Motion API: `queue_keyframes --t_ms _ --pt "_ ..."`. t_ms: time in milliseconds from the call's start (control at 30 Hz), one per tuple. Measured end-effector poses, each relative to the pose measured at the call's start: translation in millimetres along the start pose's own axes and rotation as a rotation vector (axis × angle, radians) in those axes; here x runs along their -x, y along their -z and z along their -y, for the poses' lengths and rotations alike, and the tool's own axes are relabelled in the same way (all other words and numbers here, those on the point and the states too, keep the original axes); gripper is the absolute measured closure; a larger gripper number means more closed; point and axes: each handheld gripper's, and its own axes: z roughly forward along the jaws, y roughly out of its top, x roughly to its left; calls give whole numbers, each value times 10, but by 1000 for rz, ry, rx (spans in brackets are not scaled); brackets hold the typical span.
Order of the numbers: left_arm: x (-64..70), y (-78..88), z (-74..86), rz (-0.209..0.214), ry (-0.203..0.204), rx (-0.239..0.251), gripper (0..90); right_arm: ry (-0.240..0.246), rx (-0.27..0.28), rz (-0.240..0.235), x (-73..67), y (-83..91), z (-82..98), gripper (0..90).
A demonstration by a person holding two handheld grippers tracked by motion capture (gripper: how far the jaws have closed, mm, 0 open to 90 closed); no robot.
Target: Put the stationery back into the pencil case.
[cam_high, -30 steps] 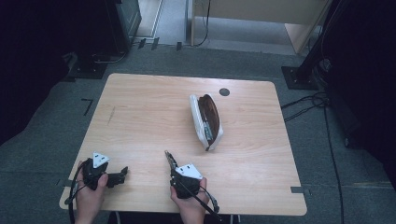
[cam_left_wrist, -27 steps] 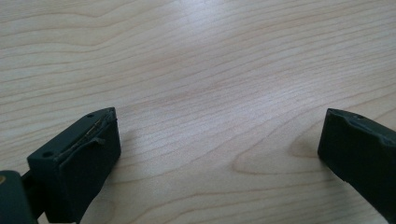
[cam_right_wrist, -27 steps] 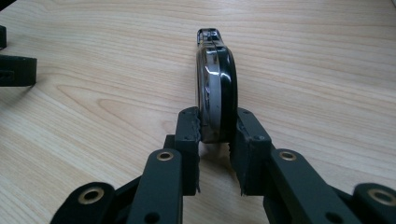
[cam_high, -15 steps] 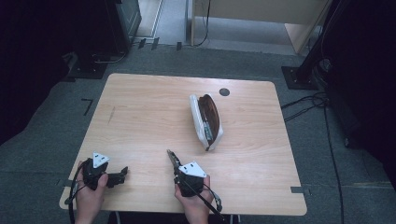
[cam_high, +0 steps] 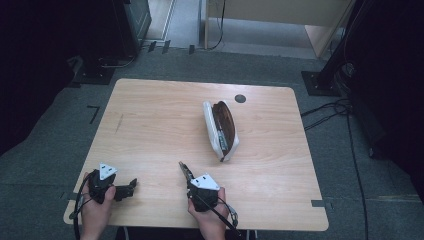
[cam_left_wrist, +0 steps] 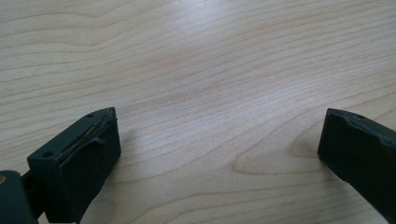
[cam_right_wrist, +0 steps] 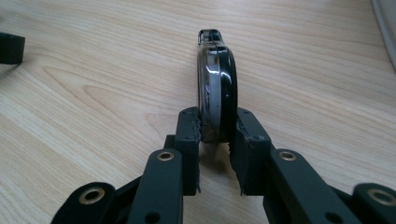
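Observation:
My right gripper (cam_high: 189, 176) sits near the table's front edge, shut on a slim glossy black object with a silver edge (cam_right_wrist: 215, 88). The object stands on its narrow side and points away from me along the wood, with the pads (cam_right_wrist: 190, 130) pressing both its faces. Further back, right of centre, lies an open white case with a brown lining (cam_high: 222, 127). My left gripper (cam_high: 129, 189) rests at the front left, its jaws wide apart over bare wood (cam_left_wrist: 210, 93) with nothing between them.
The light wooden table (cam_high: 160, 115) has a small dark round disc (cam_high: 240, 98) near its back edge. Grey carpet, black stands and cables surround it. A white rim of the case (cam_right_wrist: 386, 28) edges the right gripper view.

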Motion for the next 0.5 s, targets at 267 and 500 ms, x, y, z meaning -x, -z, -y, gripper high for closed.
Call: queue_keyframes --t_ms 267,500 --pt "0 0 0 0 0 0 0 -4 8 -10 -11 -4 -14 683" --pt "0 0 0 0 0 0 0 -2 19 6 -19 -41 -75 686"
